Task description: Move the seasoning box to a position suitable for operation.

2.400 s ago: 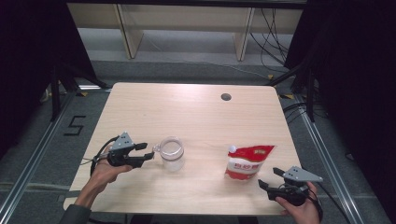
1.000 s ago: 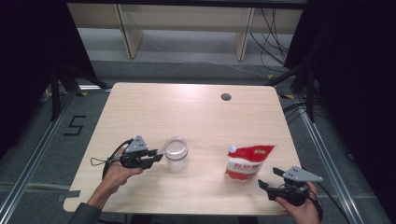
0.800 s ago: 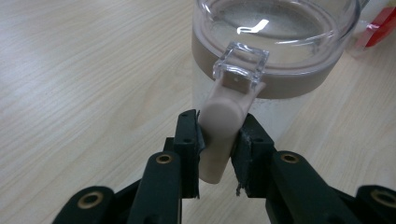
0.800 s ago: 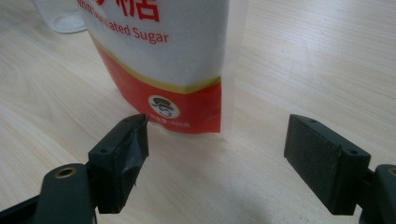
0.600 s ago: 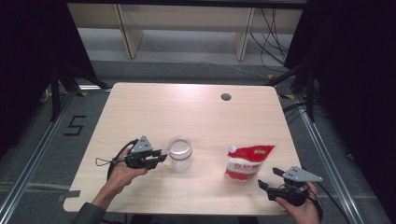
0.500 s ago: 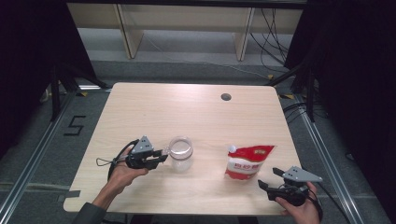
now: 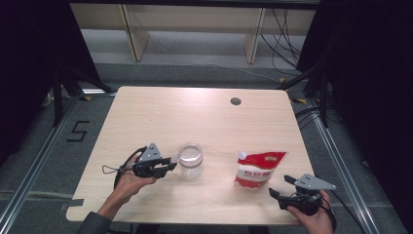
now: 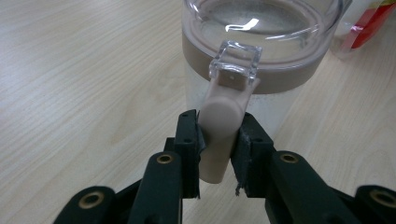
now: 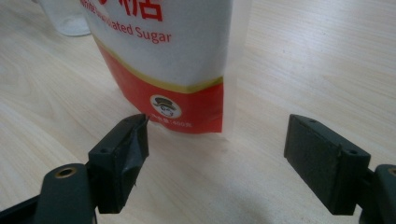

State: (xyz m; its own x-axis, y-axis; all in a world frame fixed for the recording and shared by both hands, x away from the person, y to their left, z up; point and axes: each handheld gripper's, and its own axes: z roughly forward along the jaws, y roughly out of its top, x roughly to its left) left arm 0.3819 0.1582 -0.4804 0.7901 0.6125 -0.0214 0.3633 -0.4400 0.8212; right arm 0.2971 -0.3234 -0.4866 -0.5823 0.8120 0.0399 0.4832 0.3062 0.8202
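The left gripper [image 8: 217, 140] pinches the jar [image 8: 261, 60] by its latch [image 8: 219, 126], likely to unclip the lid. The right gripper [image 9: 217, 158] waits wide open and empty just short of the sugar bag [image 9: 173, 56], ready to take it.

We see a pale wood-grain table with rounded corners [image 7: 160, 117], a dark round cable hole [image 7: 235, 101] near its far edge. It stands on a grey floor [image 7: 185, 73] marked with a black numeral [image 7: 78, 131]. Beyond stand light wooden shelf uprights [image 7: 131, 29], black cables [image 7: 287, 29] and dark drapes [image 7: 29, 73].
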